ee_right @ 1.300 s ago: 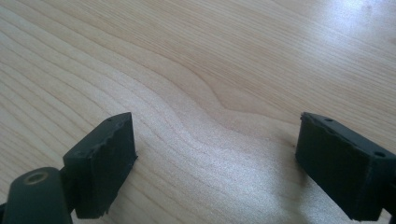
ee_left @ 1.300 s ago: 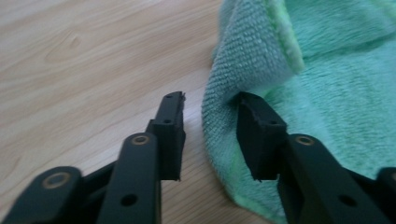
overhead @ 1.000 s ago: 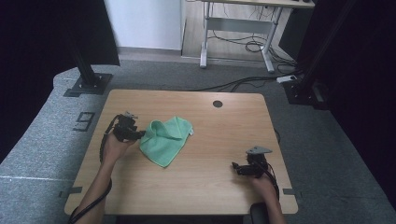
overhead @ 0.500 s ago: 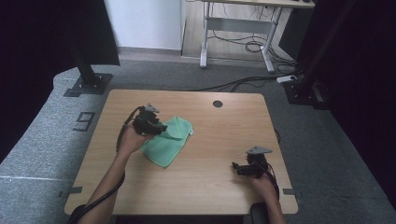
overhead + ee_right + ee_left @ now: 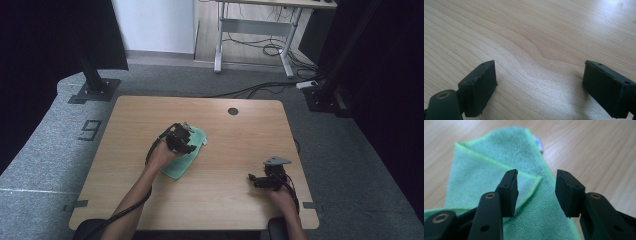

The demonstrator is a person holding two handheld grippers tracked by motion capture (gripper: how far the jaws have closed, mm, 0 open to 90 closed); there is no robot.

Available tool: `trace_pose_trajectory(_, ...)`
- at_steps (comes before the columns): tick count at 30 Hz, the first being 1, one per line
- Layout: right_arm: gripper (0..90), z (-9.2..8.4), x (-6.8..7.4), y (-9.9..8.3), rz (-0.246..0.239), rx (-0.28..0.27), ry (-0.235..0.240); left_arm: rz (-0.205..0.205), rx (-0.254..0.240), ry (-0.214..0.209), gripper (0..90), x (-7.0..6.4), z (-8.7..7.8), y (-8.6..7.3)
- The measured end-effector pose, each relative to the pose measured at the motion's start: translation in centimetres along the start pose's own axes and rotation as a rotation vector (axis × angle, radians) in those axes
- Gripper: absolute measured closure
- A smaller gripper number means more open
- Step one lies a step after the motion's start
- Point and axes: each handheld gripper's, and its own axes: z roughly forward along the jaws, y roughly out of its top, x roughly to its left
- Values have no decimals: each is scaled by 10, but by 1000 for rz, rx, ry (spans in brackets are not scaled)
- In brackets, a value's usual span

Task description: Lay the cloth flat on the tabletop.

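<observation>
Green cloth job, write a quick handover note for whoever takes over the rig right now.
Left gripper: over the green cloth, jaws just been closing, still apart, pads not pressing on it.
Right gripper: open, nothing between its jaws, low over bare table near the person's right.
Cloth: lies rumpled, partly folded, left of table centre.
Done: approach. Left: grip the cloth.

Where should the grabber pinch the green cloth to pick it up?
Probably at the folded-over corner of the green cloth, where a lighter hemmed flap lies on top of the layer below. That loose edge stands a little proud, so one jaw could slide under it. The left gripper hangs just above it, jaws apart after closing a bit, nothing pinched yet. Coming straight down from above suits a cloth lying flat on the table.
</observation>
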Motion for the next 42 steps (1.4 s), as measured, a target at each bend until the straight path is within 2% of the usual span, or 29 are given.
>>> trace_pose_trajectory(3, 118, 0, 0, 0, 0, 0, 0, 0, 33, 23, 604, 0, 8, -5)
trace_pose_trajectory(5, 119, 0, 0, 0, 0, 0, 0, -1, 43, 36, 705, 0, 9, -6)
trace_pose_trajectory(8, 118, 0, 0, 0, 0, 0, 0, -50, 31, 37, 872, 7, 5, -7)
trace_pose_trajectory(10, 118, 0, 0, 0, 0, 0, -1, -77, 5, 32, 882, 10, -1, -6)
trace_pose_trajectory(13, 119, 0, 0, 0, 0, 0, -1, -77, -16, 42, 883, 13, -12, -2)
trace_pose_trajectory(18, 119, 0, 0, 0, -2, 0, -3, -109, -75, 84, 878, 24, -33, 1)
trace_pose_trajectory(20, 119, 0, 0, 0, -1, 0, -4, -115, -83, 94, 876, 27, -37, 1)
trace_pose_trajectory(21, 119, 0, 0, 0, -1, 0, -2, -135, -99, 101, 875, 34, -45, 0)
trace_pose_trajectory(29, 119, 0, 1, 0, 1, -1, -6, -167, -141, 159, 874, 53, -67, -4)
trace_pose_trajectory(31, 119, 0, 1, 0, 1, -1, -6, -174, -145, 169, 866, 56, -69, -5)
trace_pose_trajectory(33, 119, 0, 1, 0, 1, -1, -6, -201, -152, 210, 851, 68, -75, -8)
trace_pose_trajectory(34, 119, 0, 1, 0, 1, -1, -6, -201, -152, 210, 832, 68, -75, -8)
trace_pose_trajectory(36, 119, 0, 1, 0, 2, -2, -7, -230, -153, 245, 800, 78, -78, -14)
trace_pose_trajectory(37, 119, 0, 1, 0, 1, -2, -6, -251, -155, 269, 707, 85, -81, -19)
trace_pose_trajectory(39, 119, 0, 1, 0, 1, -2, -6, -267, -163, 285, 621, 90, -84, -25)
trace_pose_trajectory(42, 119, 0, 1, 0, 1, -2, -6, -259, -174, 264, 495, 91, -86, -34)
